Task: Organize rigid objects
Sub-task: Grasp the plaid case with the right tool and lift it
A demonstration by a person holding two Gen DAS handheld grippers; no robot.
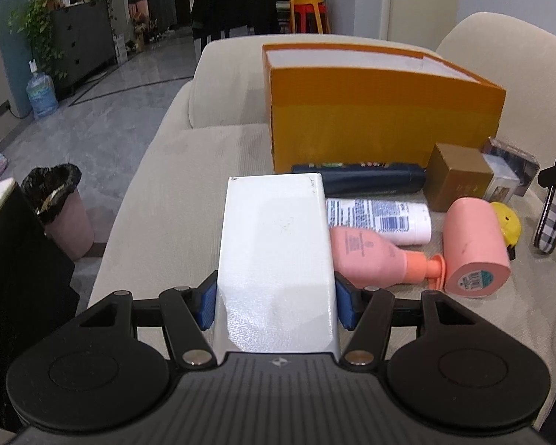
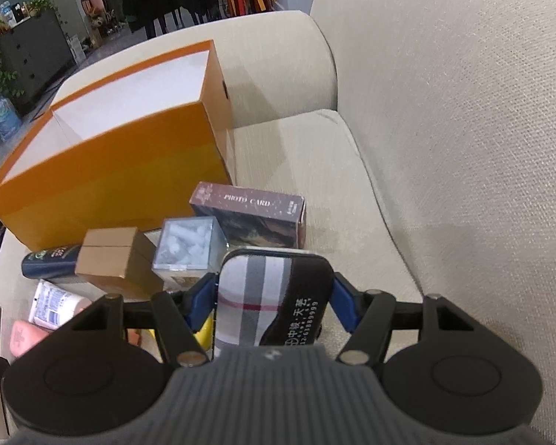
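Orange box [image 1: 381, 118] stood open for sorting; left hand-held gripper [image 1: 274, 304] clamped a white box [image 1: 274, 244], right hand-held gripper [image 2: 272, 304] clamped a plaid case [image 2: 270, 296], both likely headed there.

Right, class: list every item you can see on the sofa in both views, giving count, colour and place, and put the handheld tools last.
storage box: one, orange, open, back of the seat
white box: one, held by left gripper
plaid case: one, grey check, held by right gripper
dark tube: one, navy, against storage box
white bottle: one, lying
pink bottle: one, lying
pink cylinder: one, lying
brown box: one
clear box: one
photo card box: one, dark
left gripper: black, blue fingers
right gripper: same
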